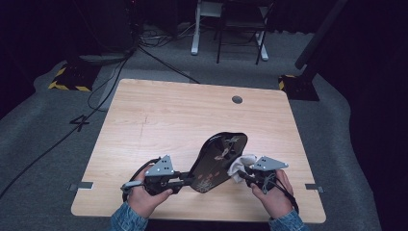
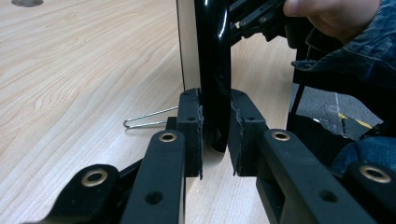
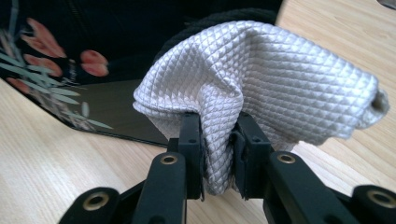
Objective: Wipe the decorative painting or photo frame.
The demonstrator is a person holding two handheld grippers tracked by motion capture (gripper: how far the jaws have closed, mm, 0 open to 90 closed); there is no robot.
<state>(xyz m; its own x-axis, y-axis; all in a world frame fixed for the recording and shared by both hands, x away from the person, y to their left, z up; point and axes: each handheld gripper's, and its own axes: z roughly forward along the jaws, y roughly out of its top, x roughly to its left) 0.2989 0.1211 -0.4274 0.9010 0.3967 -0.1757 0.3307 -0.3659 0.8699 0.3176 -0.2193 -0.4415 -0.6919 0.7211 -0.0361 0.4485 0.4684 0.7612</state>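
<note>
L gripper (image 2: 215, 140) pinches black glossy floral tray (image 1: 219, 161) rim; R gripper (image 3: 217, 154) pinches white quilted cloth (image 3: 261, 79) at tray; wiping prob. barely begun.

Far half of table (image 1: 159, 110) open, black tray (image 1: 219, 161) blocking between grippers, cloth (image 1: 239, 166) alongside

The black tray (image 1: 219, 161) is oval and glossy, printed with pale flowers and leaves; it stands tilted on its edge over the near middle of the table, its rim seen edge-on in the left gripper view (image 2: 214, 70); the white cloth (image 1: 239, 166), quilted in tiny diamonds (image 3: 280, 84), is bunched against its right side.
</note>
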